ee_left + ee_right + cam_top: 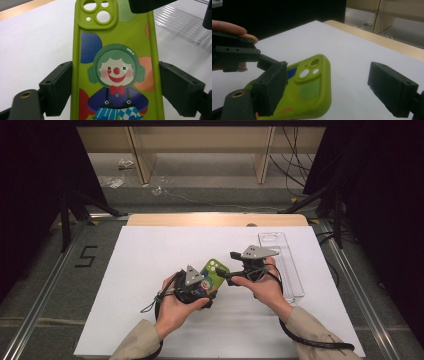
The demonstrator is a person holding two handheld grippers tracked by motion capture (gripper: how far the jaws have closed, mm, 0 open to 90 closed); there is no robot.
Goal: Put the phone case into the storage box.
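Note:
A lime-green phone case point(216, 269) with a clown picture on its back is held just above the white sheet. My left gripper point(202, 289) is shut on it, and in the left gripper view both black jaws press on the long edges of the case point(117, 45). My right gripper point(228, 268) stands open at the case's camera end. In the right gripper view the camera-hole corner of the case point(312, 87) lies beside the near jaw, while the other jaw stands well apart from it. The left gripper point(237, 53) and a fingertip show at the left there.
A clear ridged plastic tray point(284, 262) lies along the right side of the white sheet point(150, 265); it appears again as the tray point(180, 22) behind the case. A wooden table edge point(215, 219) runs along the far side. Cables and stand legs are on the floor beyond.

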